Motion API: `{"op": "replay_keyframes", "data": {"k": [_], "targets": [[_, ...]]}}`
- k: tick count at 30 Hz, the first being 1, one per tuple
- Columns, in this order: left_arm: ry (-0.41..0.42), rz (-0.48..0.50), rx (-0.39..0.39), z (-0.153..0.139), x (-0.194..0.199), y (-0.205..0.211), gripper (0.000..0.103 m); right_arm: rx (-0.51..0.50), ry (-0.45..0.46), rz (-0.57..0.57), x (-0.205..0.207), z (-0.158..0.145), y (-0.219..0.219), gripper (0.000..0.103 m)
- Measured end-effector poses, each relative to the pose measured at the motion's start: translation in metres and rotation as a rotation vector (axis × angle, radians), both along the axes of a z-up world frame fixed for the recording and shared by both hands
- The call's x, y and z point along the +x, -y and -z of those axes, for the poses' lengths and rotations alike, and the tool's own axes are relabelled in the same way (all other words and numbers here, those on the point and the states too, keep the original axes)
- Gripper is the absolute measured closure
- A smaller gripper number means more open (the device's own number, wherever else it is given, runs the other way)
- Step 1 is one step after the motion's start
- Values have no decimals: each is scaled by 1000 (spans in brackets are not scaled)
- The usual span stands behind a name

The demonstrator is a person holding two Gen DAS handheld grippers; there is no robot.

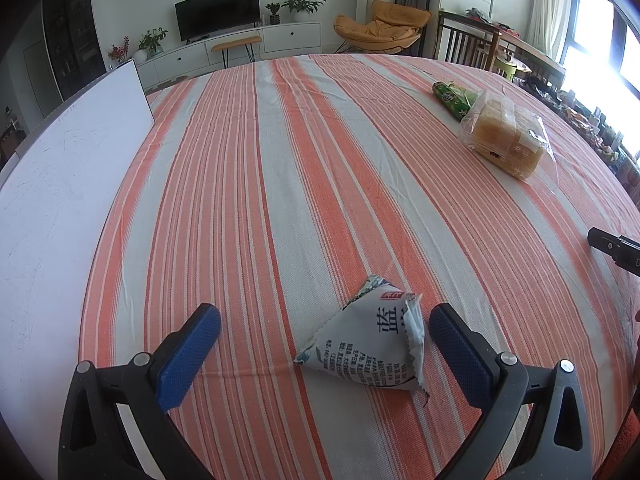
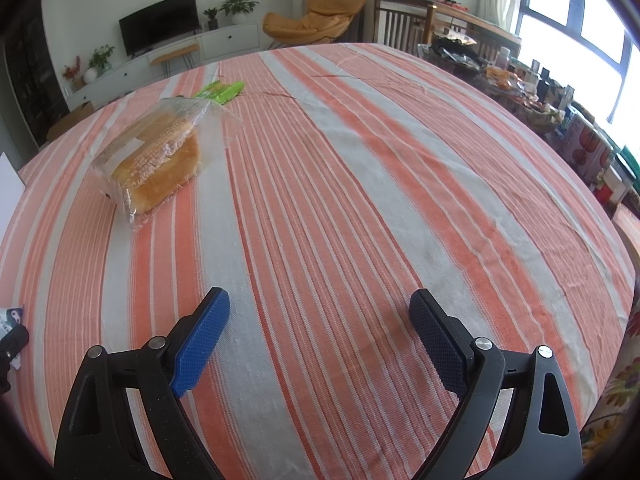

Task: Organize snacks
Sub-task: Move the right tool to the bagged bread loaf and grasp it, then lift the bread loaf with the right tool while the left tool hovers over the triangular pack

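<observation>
At the far left of the left wrist view a white board [image 1: 60, 184] lies on the striped surface [image 1: 280, 160]. Low in the frame, the left tool [image 1: 325, 334] gapes wide and grips nothing; a white, printed, pyramid-shaped snack packet [image 1: 378, 342] sits between its blue pads [image 1: 188, 356], nearer the right one. Upper right, a clear bag of bread [image 1: 506, 140] lies touching a green packet [image 1: 454, 98]. The right tool [image 2: 319, 316] is likewise wide open over bare cloth.
</observation>
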State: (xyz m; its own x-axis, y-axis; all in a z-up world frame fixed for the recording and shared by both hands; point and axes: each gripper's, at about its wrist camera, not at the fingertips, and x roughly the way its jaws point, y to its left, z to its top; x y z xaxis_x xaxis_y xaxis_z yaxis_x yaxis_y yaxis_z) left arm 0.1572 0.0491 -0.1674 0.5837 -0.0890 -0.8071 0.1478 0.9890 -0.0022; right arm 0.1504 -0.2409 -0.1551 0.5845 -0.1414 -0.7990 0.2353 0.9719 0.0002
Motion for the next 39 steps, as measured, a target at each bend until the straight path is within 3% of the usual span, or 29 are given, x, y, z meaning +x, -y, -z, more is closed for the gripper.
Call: {"op": "replay_keyframes", "data": {"k": [2,6,9,11,13,17,20,21,22,25,35,39], "targets": [[0,0,0,0,0,0,0,37,-54,14,11,-6,6,11],[0,0,0,0,0,0,0,253,15,43,34,-40,0,10],[0,0,0,0,0,0,0,411,-30,85,75,-48,-20,10],[0,0,0,0,0,0,0,459,-84,137,104,-42,-36,10],[0,0,0,0,0,0,0,424,-129,166,130,-34,-53,10],[0,0,0,0,0,0,0,222,-250,148,166,-4,-94,8],[0,-1,0,0,1,0,0,78,-218,47,166,4,-114,12],[0,-1,0,0,1,0,0,66,-189,6,162,4,-115,13],[0,-1,0,0,1,0,0,53,-165,-19,155,4,-114,23],[0,-1,0,0,1,0,0,36,-126,-78,133,3,-104,26],[0,-1,0,0,1,0,0,-8,-24,-251,7,2,-88,26],[0,-1,0,0,1,0,0,8,-5,-243,-10,7,-85,21]]}}
